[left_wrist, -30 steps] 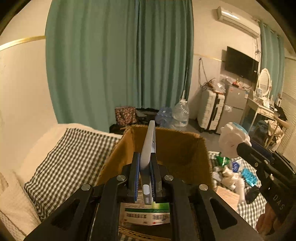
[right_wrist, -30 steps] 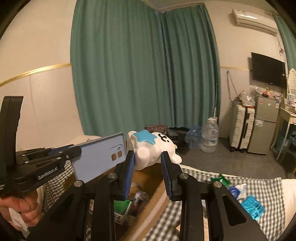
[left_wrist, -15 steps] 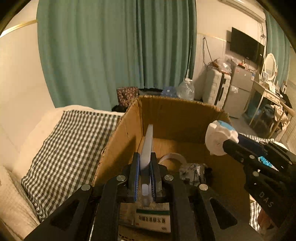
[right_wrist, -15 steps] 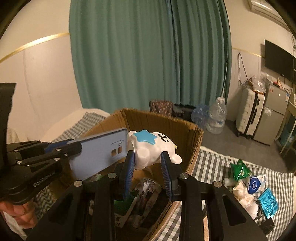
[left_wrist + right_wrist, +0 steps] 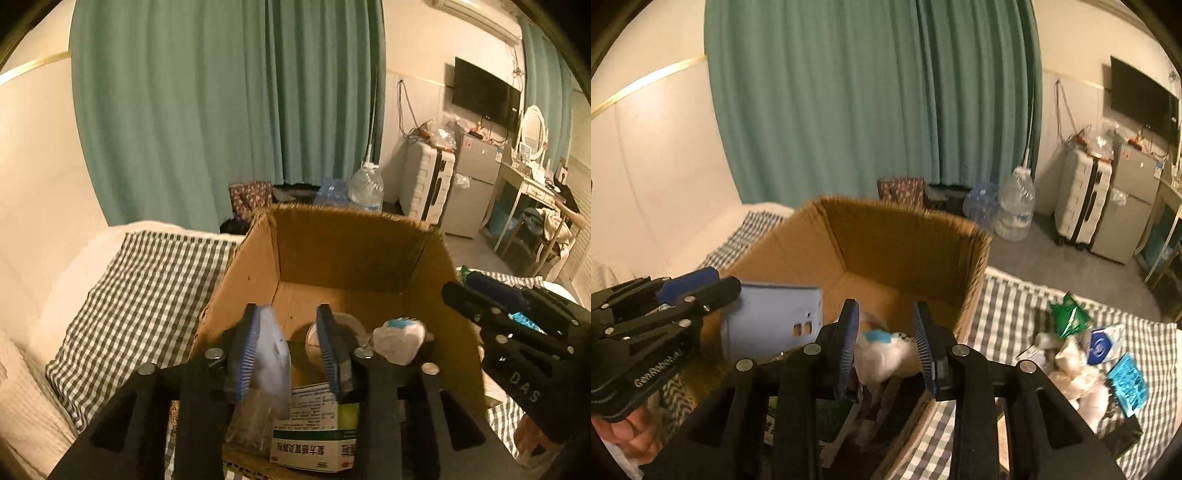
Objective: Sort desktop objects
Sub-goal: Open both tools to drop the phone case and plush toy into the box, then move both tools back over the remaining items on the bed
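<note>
An open cardboard box sits on a checked cloth. My left gripper is open over it; a pale blue phone case leans loose against its left pad, also seen in the right wrist view. My right gripper is open above the box; a white toy with a blue star drops between its fingers and shows blurred in the left wrist view. The right gripper's body hangs at the box's right.
Inside the box lie a green and white medicine carton, a tape roll and wrappers. Several packets and tissues lie on the cloth to the right. Water bottles, a suitcase and green curtains stand behind.
Both grippers have opened over the box. The phone case slipped loose from the left jaws, and the white toy has left the right jaws and is falling into the box.
</note>
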The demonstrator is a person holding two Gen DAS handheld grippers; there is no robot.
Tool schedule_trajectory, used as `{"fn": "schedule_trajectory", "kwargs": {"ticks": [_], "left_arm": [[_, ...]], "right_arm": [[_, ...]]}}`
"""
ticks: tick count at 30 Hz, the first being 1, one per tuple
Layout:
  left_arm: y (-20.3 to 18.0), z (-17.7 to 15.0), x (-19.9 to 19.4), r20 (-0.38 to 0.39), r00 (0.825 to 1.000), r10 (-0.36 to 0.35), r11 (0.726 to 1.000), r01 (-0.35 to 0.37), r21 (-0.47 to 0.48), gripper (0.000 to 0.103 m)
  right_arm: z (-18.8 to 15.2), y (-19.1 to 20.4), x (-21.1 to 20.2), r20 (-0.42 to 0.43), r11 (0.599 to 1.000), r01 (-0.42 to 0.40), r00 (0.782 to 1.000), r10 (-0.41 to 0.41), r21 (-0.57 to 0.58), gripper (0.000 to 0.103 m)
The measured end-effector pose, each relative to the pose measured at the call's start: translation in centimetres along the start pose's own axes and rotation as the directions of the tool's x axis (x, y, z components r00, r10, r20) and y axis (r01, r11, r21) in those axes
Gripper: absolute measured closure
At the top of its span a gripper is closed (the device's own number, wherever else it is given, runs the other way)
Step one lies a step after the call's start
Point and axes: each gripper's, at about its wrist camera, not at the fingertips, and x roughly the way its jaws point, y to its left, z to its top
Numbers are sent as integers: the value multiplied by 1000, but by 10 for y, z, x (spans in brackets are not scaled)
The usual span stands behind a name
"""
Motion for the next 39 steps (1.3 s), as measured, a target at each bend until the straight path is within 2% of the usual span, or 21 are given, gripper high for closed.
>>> {"fn": "schedule_trajectory", "kwargs": {"ticks": [1, 3, 6, 8, 13, 14, 18, 19, 22, 26, 33, 39], "left_arm": [[-2, 2, -5, 16, 1000, -2, 1000, 2, 2, 52], [-5, 5, -14, 44, 999, -10, 1000, 9, 3, 43], [-12, 10, -25, 76, 997, -30, 1000, 30, 4, 34], [-16, 13, -31, 94, 995, -38, 999, 38, 3, 25], [-32, 20, -50, 160, 985, -61, 998, 61, 5, 3], [-35, 21, -54, 173, 983, -66, 998, 66, 4, 1], [-55, 24, -69, 201, 974, -104, 995, 104, 15, 0], [-62, 24, -72, 206, 972, -113, 994, 110, 27, 0], [-81, 24, -80, 224, 967, -122, 992, 110, 67, 0], [-106, 24, -88, 240, 960, -145, 986, 120, 114, 0], [-140, 20, -87, 219, 958, -186, 974, 151, 167, 0], [-168, 10, -84, 212, 956, -204, 962, 156, 225, 0]], "right_arm": [[1, 0, -7, 22, 1000, 7, 1000, -7, -1, 71], [3, -3, -20, 56, 1000, 24, 998, -24, 0, 67], [5, -13, -41, 98, 999, 42, 994, -45, 28, 59], [6, -22, -54, 116, 997, 55, 991, -61, 51, 50], [7, -49, -87, 156, 989, 102, 981, -117, 103, 36], [7, -53, -94, 160, 988, 112, 979, -128, 105, 31], [3, -71, -124, 202, 979, 170, 961, -190, 110, 16], [2, -73, -129, 211, 977, 180, 957, -200, 111, 9], [-2, -82, -147, 247, 968, 223, 937, -246, 118, 1], [-8, -95, -166, 268, 959, 258, 921, -282, 120, 0], [-22, -131, -195, 268, 937, 323, 899, -347, 129, 0], [-37, -169, -206, 233, 927, 331, 901, -366, 175, 0]]}}
